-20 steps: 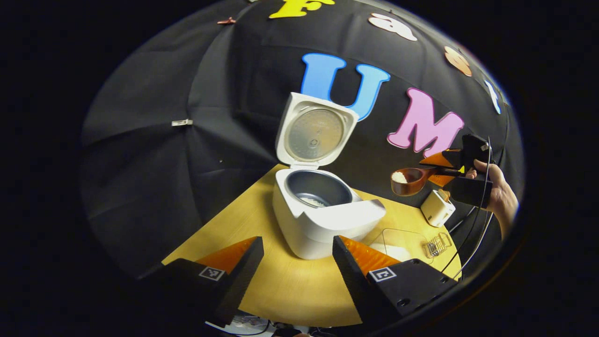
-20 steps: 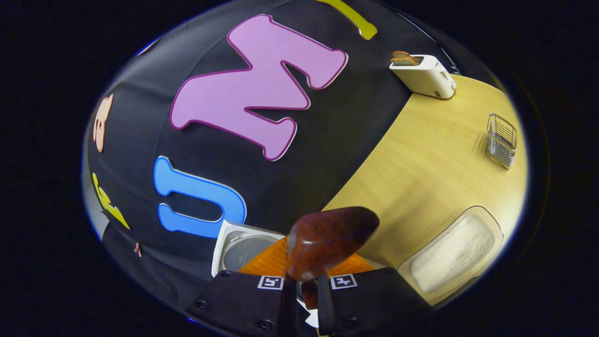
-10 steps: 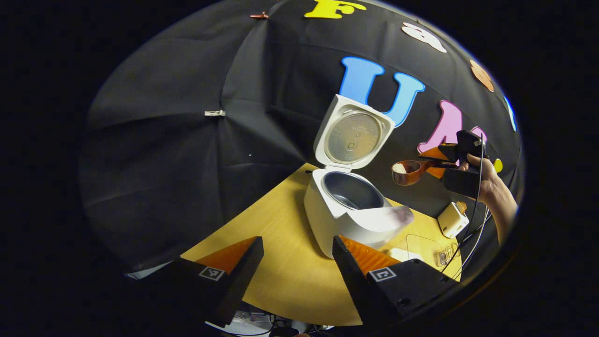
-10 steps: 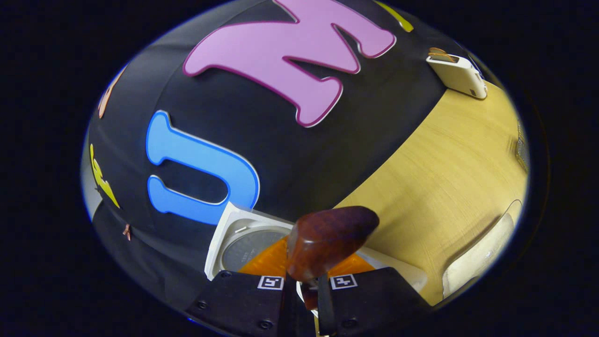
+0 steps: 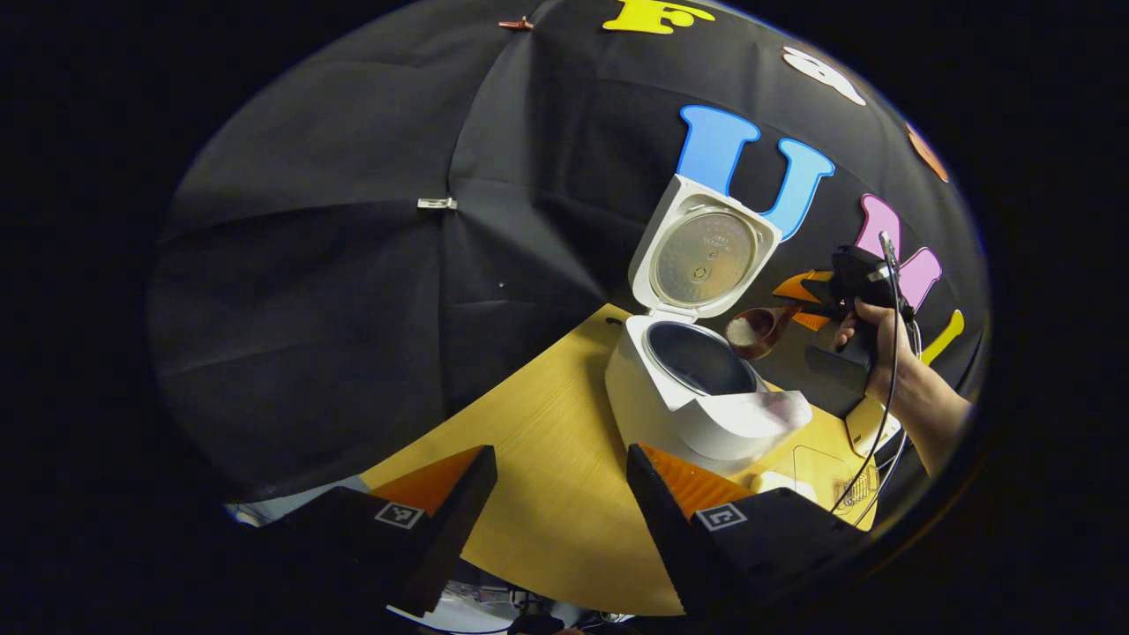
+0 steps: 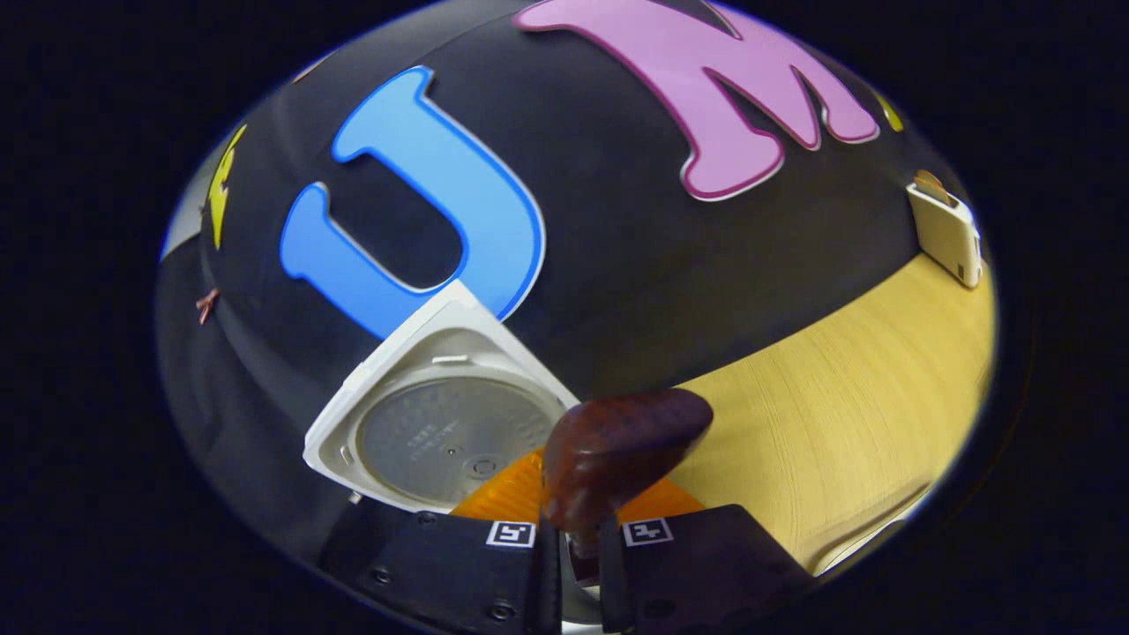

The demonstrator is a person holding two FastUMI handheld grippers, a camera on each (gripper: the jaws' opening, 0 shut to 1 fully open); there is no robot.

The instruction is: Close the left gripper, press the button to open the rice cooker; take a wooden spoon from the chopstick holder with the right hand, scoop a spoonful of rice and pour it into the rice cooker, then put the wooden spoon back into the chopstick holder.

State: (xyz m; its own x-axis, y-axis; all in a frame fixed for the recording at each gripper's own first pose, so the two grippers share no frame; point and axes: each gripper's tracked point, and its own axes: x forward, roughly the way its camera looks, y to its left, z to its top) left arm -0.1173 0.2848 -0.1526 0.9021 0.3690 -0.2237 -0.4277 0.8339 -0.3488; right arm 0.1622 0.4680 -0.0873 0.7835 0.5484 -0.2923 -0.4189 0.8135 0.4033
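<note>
The wooden spoon (image 5: pixel 764 328) hangs just beside the open rice cooker (image 5: pixel 697 392), at about three o'clock from the pot's mouth and level with the foot of the raised lid (image 5: pixel 703 259), its bowl carrying a small heap of white rice (image 5: pixel 743 331). It looks light and stiff, a smooth dark wood that could twist in a pinch, and the loose grains would slide out at the least roll, so I judge the handle the only place to hold it, as near the bowl as the fingers allow. That is how the right gripper (image 6: pixel 569 540) has it: fingers pressed together on the handle, the spoon's thick end (image 6: pixel 617 445) standing up between them in the right gripper view. A hand (image 5: pixel 869 331) steers that tool from the four o'clock side of the lid.

The left gripper (image 5: pixel 558 494) sits low over the yellow table (image 5: pixel 547 459), fingers spread wide with nothing between them.

Against a second ago, the spoon has travelled from well apart, out toward the toaster (image 6: pixel 951 231), to right at the pot's rim, and its bowl is tipped more toward the opening. The lid has grown large in the right gripper view and the rice tray has slid out of it. The left gripper view has swung, putting the cooker farther toward two o'clock.
</note>
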